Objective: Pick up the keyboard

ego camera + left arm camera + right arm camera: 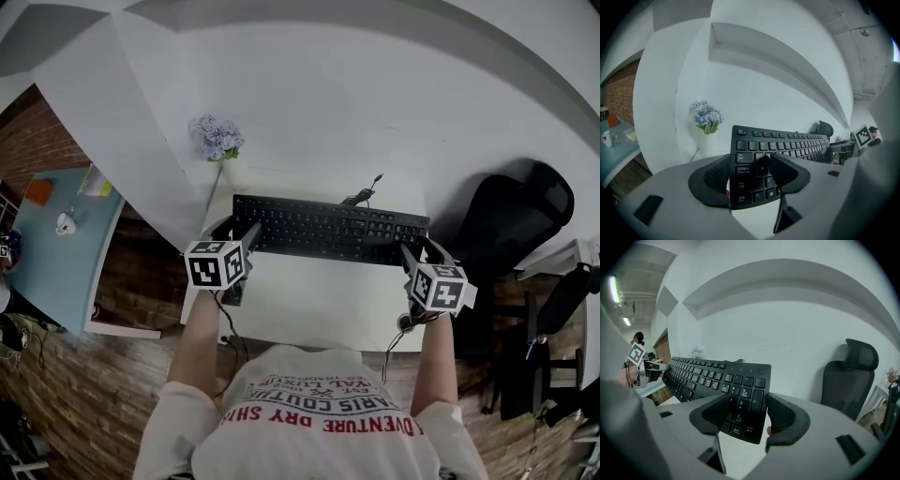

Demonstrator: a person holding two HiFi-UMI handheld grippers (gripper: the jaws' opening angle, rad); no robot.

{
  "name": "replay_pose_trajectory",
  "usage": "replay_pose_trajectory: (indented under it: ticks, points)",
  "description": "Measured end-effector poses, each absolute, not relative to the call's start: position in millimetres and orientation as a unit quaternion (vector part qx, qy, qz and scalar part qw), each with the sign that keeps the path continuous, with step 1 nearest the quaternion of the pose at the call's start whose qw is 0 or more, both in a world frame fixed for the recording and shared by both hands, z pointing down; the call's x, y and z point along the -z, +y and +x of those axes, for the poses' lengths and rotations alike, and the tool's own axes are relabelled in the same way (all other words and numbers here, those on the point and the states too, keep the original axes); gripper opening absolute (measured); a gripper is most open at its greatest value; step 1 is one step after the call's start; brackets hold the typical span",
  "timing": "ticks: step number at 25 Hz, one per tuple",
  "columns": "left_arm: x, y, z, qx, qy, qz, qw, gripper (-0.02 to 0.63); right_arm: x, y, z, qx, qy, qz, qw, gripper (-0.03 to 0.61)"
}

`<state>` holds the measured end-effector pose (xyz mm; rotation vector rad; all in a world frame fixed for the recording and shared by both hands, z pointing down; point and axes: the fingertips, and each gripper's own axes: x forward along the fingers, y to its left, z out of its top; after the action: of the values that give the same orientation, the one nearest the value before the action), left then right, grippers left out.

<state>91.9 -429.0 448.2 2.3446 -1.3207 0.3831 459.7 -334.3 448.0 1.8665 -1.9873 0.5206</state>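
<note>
A black keyboard [328,230] hangs above the small white desk [309,305], held level by its two short ends. My left gripper [239,232] is shut on the left end, its pads on either side of the Caps Lock keys [750,171]. My right gripper [420,249] is shut on the number-pad end [743,416]. In the left gripper view the key rows [787,143] run away to the right; in the right gripper view the rows [703,373] run away to the left. The keyboard's cable [361,195] trails off its back edge.
A vase of pale blue flowers [217,138] stands at the desk's back left corner, near the white wall. A black office chair [516,216] is right of the desk. A light blue table [56,253] with small items sits at far left on the wood floor.
</note>
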Motion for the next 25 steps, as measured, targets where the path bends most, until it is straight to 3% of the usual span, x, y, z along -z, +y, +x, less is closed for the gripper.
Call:
replay_pose_trajectory:
  ticks: [25]
  points:
    - [-455.3, -432.4, 90.9, -0.156, -0.478, 0.838, 0.211, 0.279, -460.4, -340.1, 459.4, -0.195, -0.695, 0.665, 0.19, 0.27]
